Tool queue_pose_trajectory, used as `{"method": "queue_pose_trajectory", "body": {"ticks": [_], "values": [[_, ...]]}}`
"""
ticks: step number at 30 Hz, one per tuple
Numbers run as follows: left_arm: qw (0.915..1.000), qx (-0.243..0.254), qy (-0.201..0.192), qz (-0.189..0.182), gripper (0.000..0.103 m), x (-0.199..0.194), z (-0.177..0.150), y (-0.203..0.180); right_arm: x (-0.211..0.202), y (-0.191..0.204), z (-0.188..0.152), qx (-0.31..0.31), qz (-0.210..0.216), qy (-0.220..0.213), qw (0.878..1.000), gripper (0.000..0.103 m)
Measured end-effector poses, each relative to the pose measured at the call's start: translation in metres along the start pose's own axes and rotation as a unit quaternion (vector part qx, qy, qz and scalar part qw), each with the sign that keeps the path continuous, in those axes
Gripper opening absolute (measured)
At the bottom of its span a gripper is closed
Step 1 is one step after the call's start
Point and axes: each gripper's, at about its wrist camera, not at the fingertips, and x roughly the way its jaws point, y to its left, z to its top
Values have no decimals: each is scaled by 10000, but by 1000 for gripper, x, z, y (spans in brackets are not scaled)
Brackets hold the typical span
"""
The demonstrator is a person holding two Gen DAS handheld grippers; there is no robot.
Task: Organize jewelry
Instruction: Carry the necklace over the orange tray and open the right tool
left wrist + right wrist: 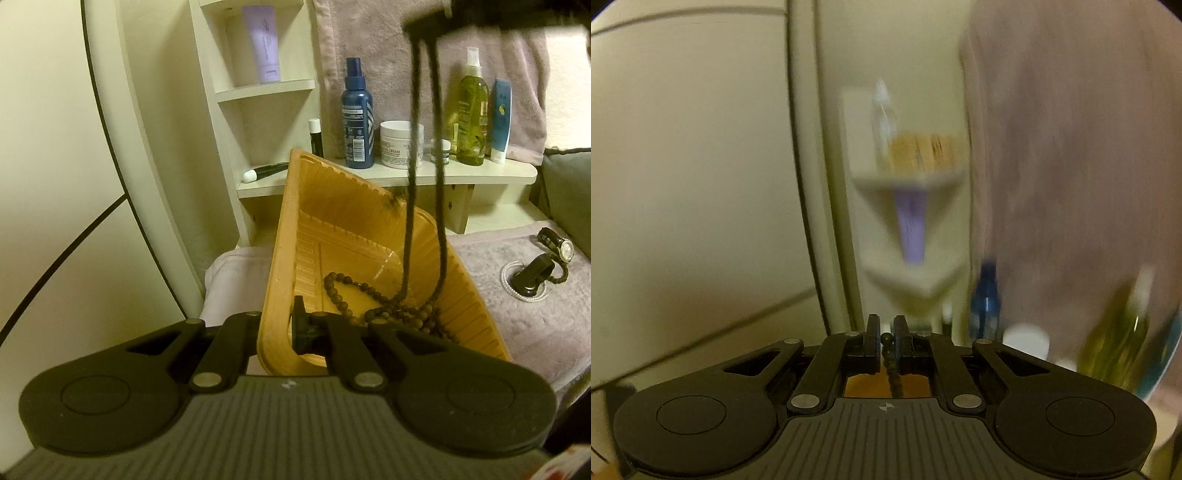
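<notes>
From the left wrist view, the left tool is seen pinched on the near wall of the ribbed amber plastic tray, tilted on a mauve towel. A dark wooden bead necklace hangs straight down from the right tool above, its lower end already coiled inside.

From the blurred right wrist view, the right tool is seen clamped on round beads, the tray directly below.

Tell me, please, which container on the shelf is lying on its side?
The black tube with the white cap, left of the tray's top corner; the other bottles, jars and tubes stand upright.
</notes>
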Motion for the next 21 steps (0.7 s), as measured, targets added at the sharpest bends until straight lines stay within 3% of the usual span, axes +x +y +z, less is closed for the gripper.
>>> {"method": "queue_pose_trajectory", "body": {"ticks": [4,9,15,16,17,18,19,21], "values": [[10000,10,2,4,3,0,0,0,20,-17,-35,348,24,396,9986,7],[10000,21,14,7,3,0,0,1,32,-33,-54,720,190,795,9941,7],[10000,57,23,19,3,0,1,-1,32,-44,-71,940,116,917,9913,9],[10000,63,26,22,3,-1,1,-1,31,-47,-72,993,149,895,9909,20],[10000,64,28,23,3,0,1,-1,28,-50,-74,1065,168,835,9907,40],[10000,65,27,22,3,0,1,-1,22,-52,-74,1136,146,755,9905,50],[10000,66,26,22,3,0,1,-1,16,-55,-75,1199,118,678,9904,58],[10000,71,28,21,4,0,1,-1,5,-61,-77,1301,48,576,9898,58]]}}
